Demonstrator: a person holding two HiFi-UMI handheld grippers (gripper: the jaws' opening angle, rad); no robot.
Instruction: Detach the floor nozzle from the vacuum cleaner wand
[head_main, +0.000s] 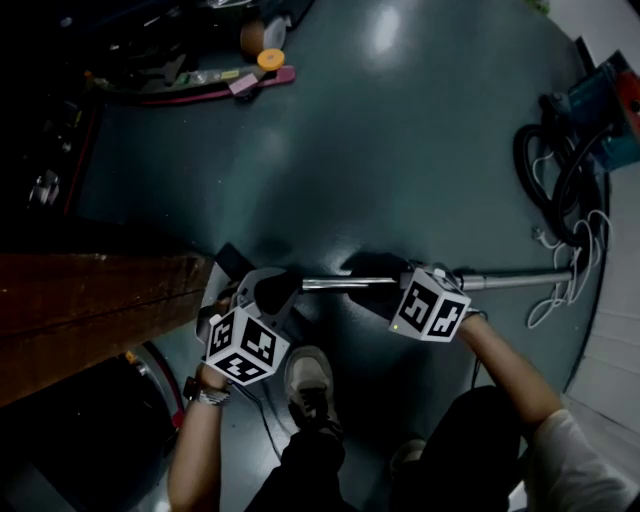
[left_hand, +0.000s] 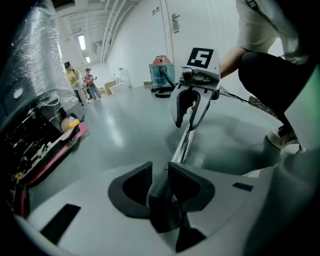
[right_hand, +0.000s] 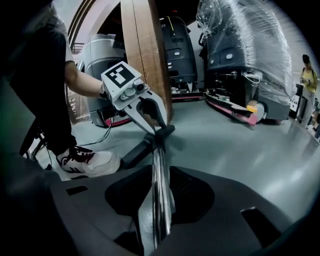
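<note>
Chrome wand (right_hand: 158, 155) sits between part-open fingers of the right gripper (right_hand: 160, 174); left gripper (left_hand: 160, 170), part-open, straddles the nozzle neck (left_hand: 161, 194) at 9 o'clock; clamp both, pull straight apart.

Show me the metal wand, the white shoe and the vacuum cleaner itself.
wand (right_hand: 160, 184), right gripper view, on the shiny metal tube.
shoe (right_hand: 91, 162), right gripper view, on its white side.
vacuum cleaner (left_hand: 158, 76), left gripper view, on the drum under its red lid.
</note>
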